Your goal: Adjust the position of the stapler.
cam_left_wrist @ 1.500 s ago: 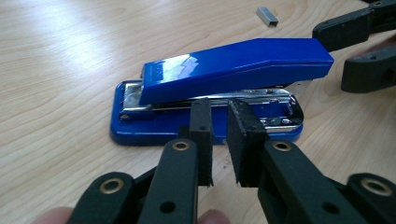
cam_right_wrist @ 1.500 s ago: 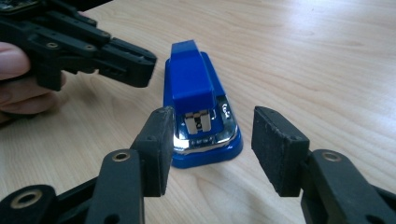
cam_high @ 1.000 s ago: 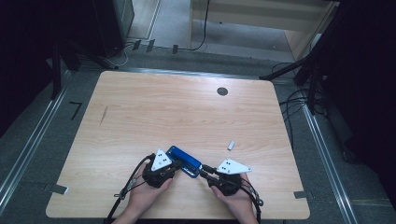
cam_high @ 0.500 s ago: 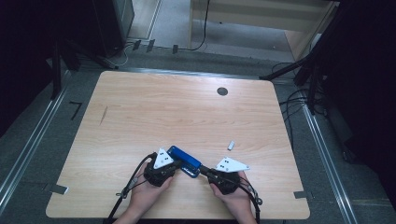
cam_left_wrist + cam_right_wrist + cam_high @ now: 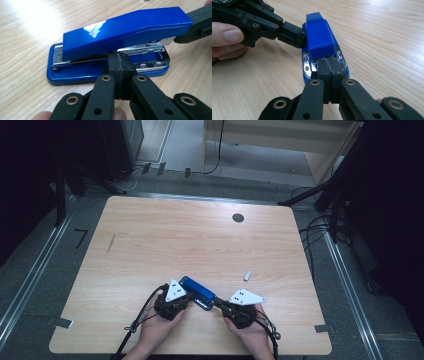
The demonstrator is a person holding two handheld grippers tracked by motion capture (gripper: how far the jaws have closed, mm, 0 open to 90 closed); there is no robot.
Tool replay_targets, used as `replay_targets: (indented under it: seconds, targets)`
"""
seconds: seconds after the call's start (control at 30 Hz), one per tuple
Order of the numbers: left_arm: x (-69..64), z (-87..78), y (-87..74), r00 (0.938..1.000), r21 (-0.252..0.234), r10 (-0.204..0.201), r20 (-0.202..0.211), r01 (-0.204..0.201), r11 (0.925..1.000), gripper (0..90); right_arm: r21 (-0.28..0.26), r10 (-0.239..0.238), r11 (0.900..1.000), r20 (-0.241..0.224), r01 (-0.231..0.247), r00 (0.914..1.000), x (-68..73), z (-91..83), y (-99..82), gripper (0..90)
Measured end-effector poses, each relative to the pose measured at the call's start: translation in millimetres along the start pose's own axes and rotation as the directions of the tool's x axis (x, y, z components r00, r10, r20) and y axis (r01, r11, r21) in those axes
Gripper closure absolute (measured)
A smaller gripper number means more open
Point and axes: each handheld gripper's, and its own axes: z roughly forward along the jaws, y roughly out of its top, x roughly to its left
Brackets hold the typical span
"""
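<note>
A blue stapler (image 5: 198, 292) lies flat near the table's front edge, between my two grippers. In the left gripper view the stapler (image 5: 125, 27) lies crosswise, and my left gripper (image 5: 121, 58) is shut, its tips against the long side at the metal magazine, nothing between the jaws. My right gripper (image 5: 327, 62) is shut too, tips at the stapler's (image 5: 319, 35) near end under the blue top. Each view also shows the other gripper: the right one (image 5: 197, 25) and the left one (image 5: 297, 37), both touching the stapler. In the high view, the left gripper (image 5: 191, 296) and right gripper (image 5: 216, 304) flank it.
A small white piece (image 5: 247, 275) lies on the wooden table (image 5: 165, 245) right of the stapler. A dark round cable hole (image 5: 238, 218) sits near the far edge. Cables trail from both grippers over the front edge.
</note>
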Motion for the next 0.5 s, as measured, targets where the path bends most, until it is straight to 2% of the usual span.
replay_targets:
  seconds: [0.5]
  targets:
    - [-1.1, 0.1, -0.1, 0.9999, -0.001, 0.012, -0.007, -0.012, 0.9999, 90.0, -0.002, -0.009, 1.0000, 0.000, 0.009, 1.0000, 1.0, -1.0, 0.6, 90.0]
